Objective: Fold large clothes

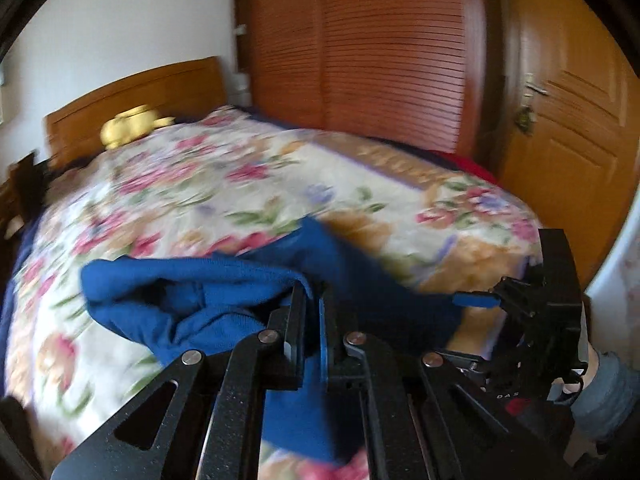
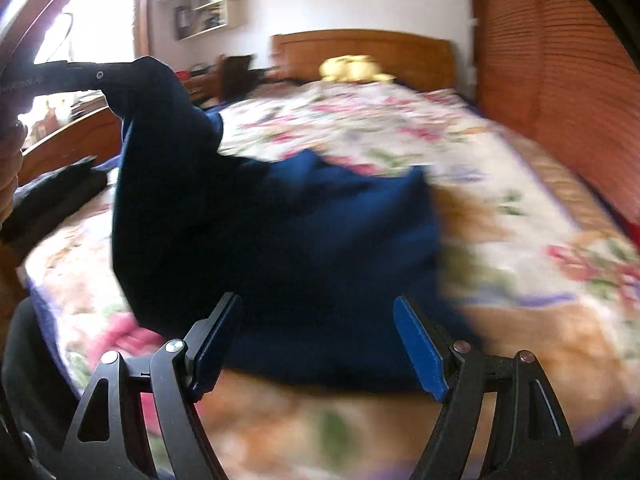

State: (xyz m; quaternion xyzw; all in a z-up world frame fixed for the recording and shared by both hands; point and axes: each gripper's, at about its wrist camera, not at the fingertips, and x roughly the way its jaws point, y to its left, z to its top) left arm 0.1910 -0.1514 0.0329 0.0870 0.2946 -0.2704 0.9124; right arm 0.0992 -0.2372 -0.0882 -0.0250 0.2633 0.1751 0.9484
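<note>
1. The left gripper (image 1: 310,312) is keeping its fingers (image 1: 294,320) together, clamped on a fold of the blue sweater (image 1: 192,292), which is bunching out toward 9 o'clock in the left wrist view.
2. The blue sweater (image 2: 300,240) is lying partly on the floral bedspread (image 2: 520,220); in the right wrist view one part is hanging from the left gripper (image 2: 116,80) at 10 o'clock, lifted clear of the bed.
3. The right gripper (image 2: 320,344) is hovering with its fingers (image 2: 420,352) wide apart, nothing between them touching the pads; the sweater's near edge is lying just beyond the fingertips.
4. In the left wrist view, the right gripper (image 1: 532,304) is showing at 3 o'clock, a grey sleeve (image 1: 608,396) behind it.
5. A yellow plush toy (image 1: 128,126) is sitting near the wooden headboard (image 1: 140,96) at 11 o'clock.
6. A louvred wardrobe (image 1: 360,48) is standing at 12 o'clock, a wooden door (image 1: 568,128) beside it at 2 o'clock.
7. Both views are blurring.
</note>
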